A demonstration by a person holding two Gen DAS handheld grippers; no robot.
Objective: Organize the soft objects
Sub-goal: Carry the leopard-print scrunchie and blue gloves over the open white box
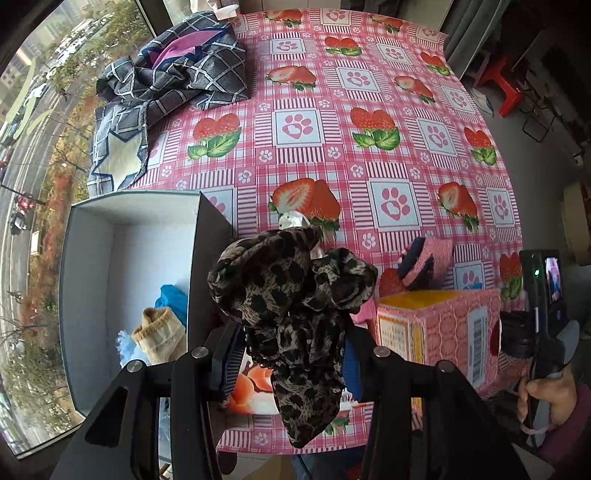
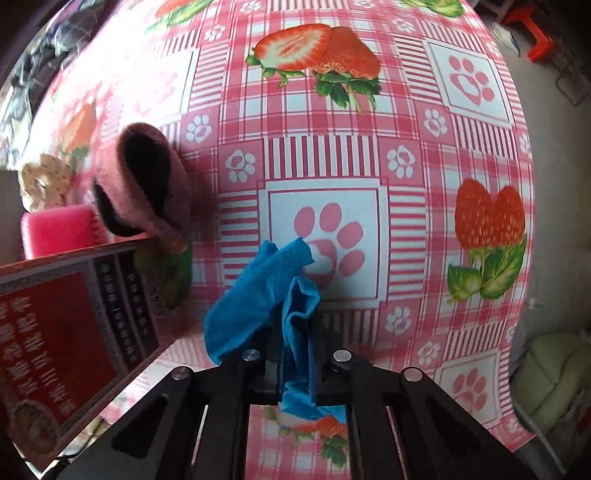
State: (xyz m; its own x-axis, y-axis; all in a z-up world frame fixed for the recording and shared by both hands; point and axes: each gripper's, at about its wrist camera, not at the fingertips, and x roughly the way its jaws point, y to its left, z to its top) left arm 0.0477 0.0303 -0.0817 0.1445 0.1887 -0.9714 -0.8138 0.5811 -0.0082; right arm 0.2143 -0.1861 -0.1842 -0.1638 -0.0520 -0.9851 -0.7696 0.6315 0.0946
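Both wrist cams look steeply down past own fingers; shared: tablecloth (image 1: 369,110), pink carton (image 1: 436,325) beside fingers.

Table: tablecloth (image 1: 369,122) in pink gingham, printed with strawberries and paw prints, filling most of both views.
Window: tall pane (image 1: 44,122) along the nine o'clock side, close beside the table's edge.
Outside: street (image 1: 22,184) far below, with cars and autumn-coloured trees.
Light: soft, grey daylight from the window side.
Floor: pale grey, visible past the table at two o'clock.
Furniture: red plastic stool (image 1: 506,88) at two o'clock, well apart from the table; dark wire-framed piece (image 1: 535,122) just beside it.
Curtain: grey fabric (image 1: 469,29) hanging at one o'clock.
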